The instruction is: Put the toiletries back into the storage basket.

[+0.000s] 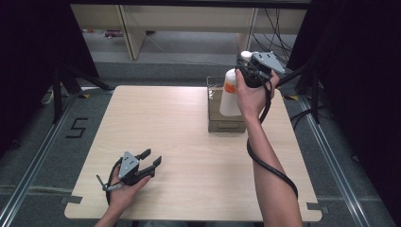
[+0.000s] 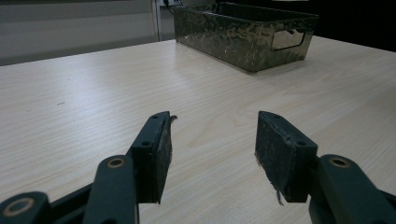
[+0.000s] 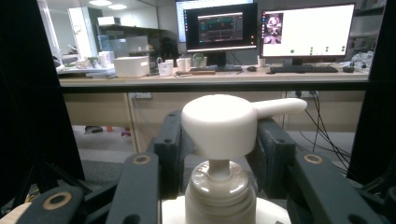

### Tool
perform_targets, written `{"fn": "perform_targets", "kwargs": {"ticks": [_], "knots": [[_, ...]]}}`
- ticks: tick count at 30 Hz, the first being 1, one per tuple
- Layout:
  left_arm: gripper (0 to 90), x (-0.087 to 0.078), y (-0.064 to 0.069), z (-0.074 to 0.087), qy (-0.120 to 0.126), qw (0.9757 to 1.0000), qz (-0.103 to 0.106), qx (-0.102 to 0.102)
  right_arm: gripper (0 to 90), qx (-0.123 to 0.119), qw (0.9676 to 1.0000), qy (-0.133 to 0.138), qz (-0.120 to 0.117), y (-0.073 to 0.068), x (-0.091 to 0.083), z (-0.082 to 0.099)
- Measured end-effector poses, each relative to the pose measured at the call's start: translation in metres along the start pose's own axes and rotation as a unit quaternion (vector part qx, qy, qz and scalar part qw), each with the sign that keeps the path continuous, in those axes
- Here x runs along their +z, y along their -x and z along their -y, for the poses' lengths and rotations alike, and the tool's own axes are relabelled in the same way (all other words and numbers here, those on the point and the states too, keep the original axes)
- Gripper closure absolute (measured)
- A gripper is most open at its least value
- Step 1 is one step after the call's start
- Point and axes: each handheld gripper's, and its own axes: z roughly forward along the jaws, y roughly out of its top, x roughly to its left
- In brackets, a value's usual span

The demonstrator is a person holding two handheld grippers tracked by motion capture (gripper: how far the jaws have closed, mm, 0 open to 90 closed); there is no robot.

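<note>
**Pump bottle held up over the metal box**

The white pump bottle [image 1: 230, 94] is hanging in the air at the far right of the tabletop [image 1: 189, 142], its body sitting just above the metal box [image 1: 226, 124] in the high view. An orange label is showing on its side. In the right gripper view the bottle [image 3: 219, 186] is standing upright, with its round white pump head sitting between the two black jaws and its spout pointing off to the right.

The right gripper [image 1: 249, 71] is gripping the bottle near its top, the jaws pinching it from both sides just below the pump head; they are standing about half spread around it. The person's right hand is wrapping around the gripper's body, and the forearm is stretching up from the bottom edge of the high view, with the black cable looping along it.

The metal box [image 2: 247, 37] is resting on the far right part of the tabletop. From the left gripper view it is showing a hammered, shiny wall and a cut-out handle at its end.

The left gripper [image 1: 149, 163] is lying low over the near left part of the tabletop, well apart from the box and the bottle. Its jaws are standing spread, with only bare wood between them.

Behind the tabletop, the right gripper view is showing a desk with two lit monitors [image 3: 266, 32].
</note>
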Motion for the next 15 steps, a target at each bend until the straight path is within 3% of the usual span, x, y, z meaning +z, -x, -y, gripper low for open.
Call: {"fn": "perform_targets", "kwargs": {"ticks": [15], "knots": [[45.4,-0.0001,-0.0002,0.0,-0.001,1.0,0.0,0.001,59.9,-0.003,0.9999,-0.012,0.007,0.0034,0.0087,0.009]]}}
